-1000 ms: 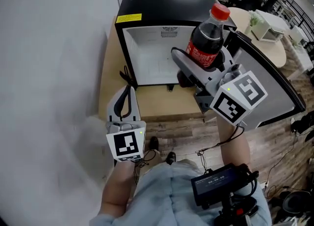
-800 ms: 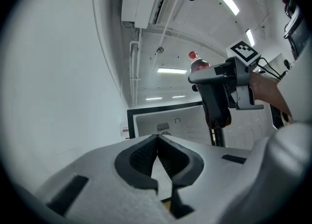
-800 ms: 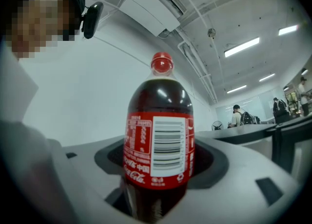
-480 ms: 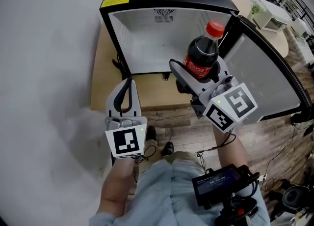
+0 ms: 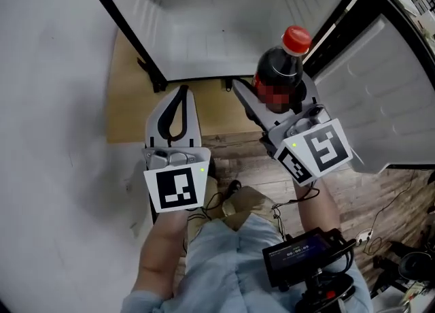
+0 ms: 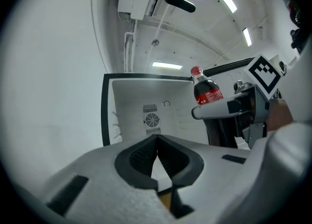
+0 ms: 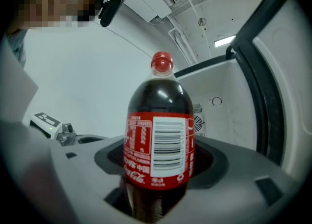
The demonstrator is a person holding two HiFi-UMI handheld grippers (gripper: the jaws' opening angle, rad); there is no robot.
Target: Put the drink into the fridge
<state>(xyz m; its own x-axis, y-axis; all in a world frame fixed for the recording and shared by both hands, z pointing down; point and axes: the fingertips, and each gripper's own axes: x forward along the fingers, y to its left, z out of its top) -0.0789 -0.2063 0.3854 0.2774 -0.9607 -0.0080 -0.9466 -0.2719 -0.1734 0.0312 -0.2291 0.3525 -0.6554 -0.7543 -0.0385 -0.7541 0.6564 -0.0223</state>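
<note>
The drink is a dark cola bottle point(image 5: 279, 73) with a red cap and red label, standing upright in my right gripper point(image 5: 273, 94), which is shut on its lower body. In the right gripper view the bottle point(image 7: 158, 140) fills the space between the jaws of the right gripper point(image 7: 158, 174). The small fridge point(image 5: 224, 26) stands open just ahead, its white inside bare, with a fan grille on the back wall. My left gripper point(image 5: 180, 94) hangs shut and empty in front of the fridge's lower left edge. The left gripper view has its jaws point(image 6: 157, 140) pressed together and the bottle point(image 6: 206, 91) to the right.
The fridge door point(image 5: 401, 94) swings open to the right, close beside the bottle. The fridge stands on a low wooden platform point(image 5: 129, 101) against a white wall point(image 5: 47, 135) on the left. Wood floor point(image 5: 231, 155) lies below, and a black device point(image 5: 306, 260) hangs at the person's waist.
The view has closed in on the fridge, whose opening now fills the top of the head view. Both grippers are nearer to the opening, and the bottle stays held in the right one.
</note>
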